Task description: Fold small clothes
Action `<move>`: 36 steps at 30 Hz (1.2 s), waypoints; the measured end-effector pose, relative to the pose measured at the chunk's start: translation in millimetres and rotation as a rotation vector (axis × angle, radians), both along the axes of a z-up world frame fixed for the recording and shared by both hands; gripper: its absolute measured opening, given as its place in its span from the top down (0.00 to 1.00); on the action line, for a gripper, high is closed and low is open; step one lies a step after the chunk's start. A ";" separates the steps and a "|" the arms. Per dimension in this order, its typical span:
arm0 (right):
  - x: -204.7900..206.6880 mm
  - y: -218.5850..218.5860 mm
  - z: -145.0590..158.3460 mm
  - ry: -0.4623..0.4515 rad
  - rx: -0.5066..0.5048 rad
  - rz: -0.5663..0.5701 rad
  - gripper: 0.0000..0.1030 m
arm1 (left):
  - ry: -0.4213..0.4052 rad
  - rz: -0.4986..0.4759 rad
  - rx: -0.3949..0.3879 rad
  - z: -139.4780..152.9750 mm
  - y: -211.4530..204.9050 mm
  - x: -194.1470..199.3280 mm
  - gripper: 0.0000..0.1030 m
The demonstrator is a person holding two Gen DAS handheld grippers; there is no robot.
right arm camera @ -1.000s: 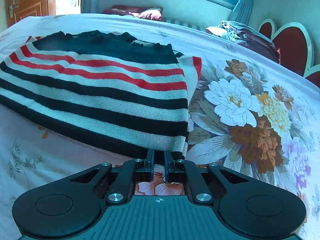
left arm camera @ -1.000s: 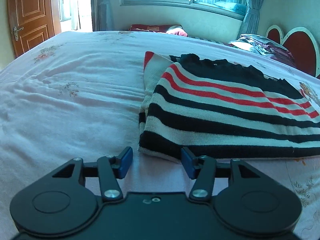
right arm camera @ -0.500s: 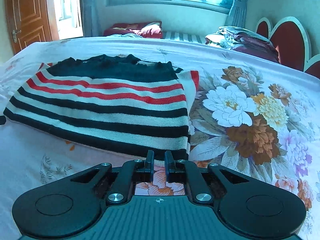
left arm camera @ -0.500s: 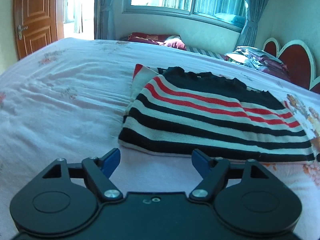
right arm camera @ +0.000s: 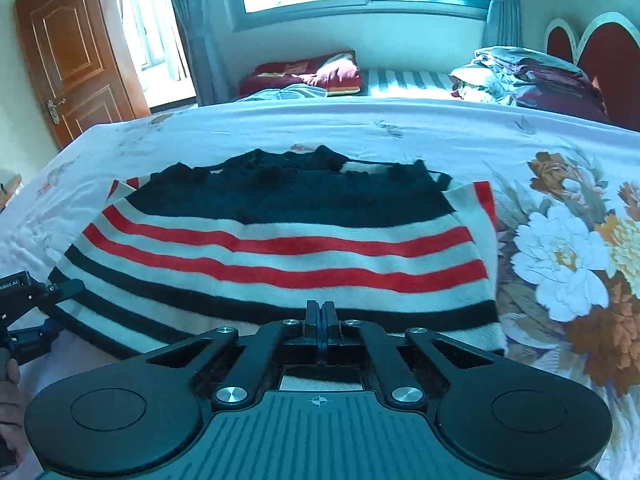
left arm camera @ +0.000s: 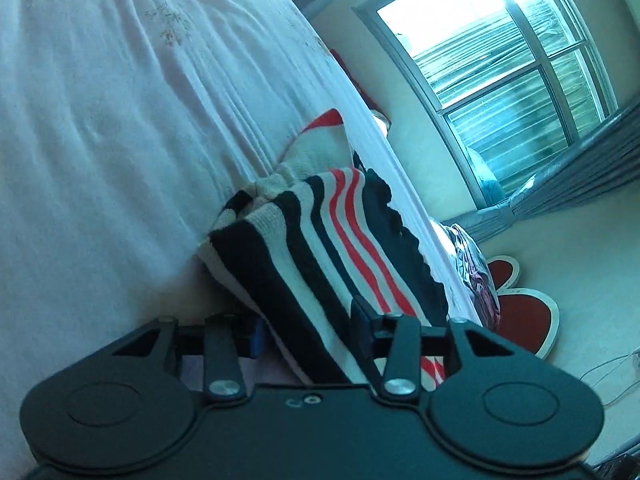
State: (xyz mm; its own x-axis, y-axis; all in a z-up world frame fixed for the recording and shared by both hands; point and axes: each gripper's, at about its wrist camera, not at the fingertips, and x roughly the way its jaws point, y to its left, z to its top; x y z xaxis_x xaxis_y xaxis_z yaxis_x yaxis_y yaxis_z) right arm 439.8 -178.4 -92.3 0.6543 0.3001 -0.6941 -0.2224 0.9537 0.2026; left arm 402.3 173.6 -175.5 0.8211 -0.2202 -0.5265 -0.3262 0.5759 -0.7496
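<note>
A folded knit sweater with black, white and red stripes (right arm camera: 280, 248) lies on the bed. In the left wrist view the sweater (left arm camera: 316, 248) runs between the jaws of my left gripper (left arm camera: 306, 330), which is rolled on its side, open, and straddles the near left edge. The left gripper also shows in the right wrist view (right arm camera: 36, 320) at the sweater's left edge. My right gripper (right arm camera: 321, 320) is shut and hovers over the sweater's near hem, with nothing visibly between its pads.
The bed sheet (right arm camera: 400, 132) is pale pink with large printed flowers (right arm camera: 560, 256) to the right of the sweater. A pile of clothes (right arm camera: 520, 76) and a red headboard (right arm camera: 600, 44) are at the far right. A wooden door (right arm camera: 76, 60) is at the far left.
My left gripper rolled on its side and moved in, so the sweater's left edge now lies between its open jaws. My right gripper rose and moved forward over the hem, still shut.
</note>
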 end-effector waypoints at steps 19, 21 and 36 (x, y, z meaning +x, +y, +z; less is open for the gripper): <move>61.5 78.6 -36.9 0.074 -0.082 0.106 1.00 | -0.024 -0.014 -0.040 -8.2 14.7 25.1 0.87; 63.2 75.7 -37.9 0.076 -0.071 0.110 1.00 | -0.045 -0.015 -0.015 -0.2 9.4 25.5 0.87; 56.4 -126.1 11.7 -0.010 0.372 -0.165 1.00 | -0.162 -0.556 0.600 121.8 -259.0 56.2 0.84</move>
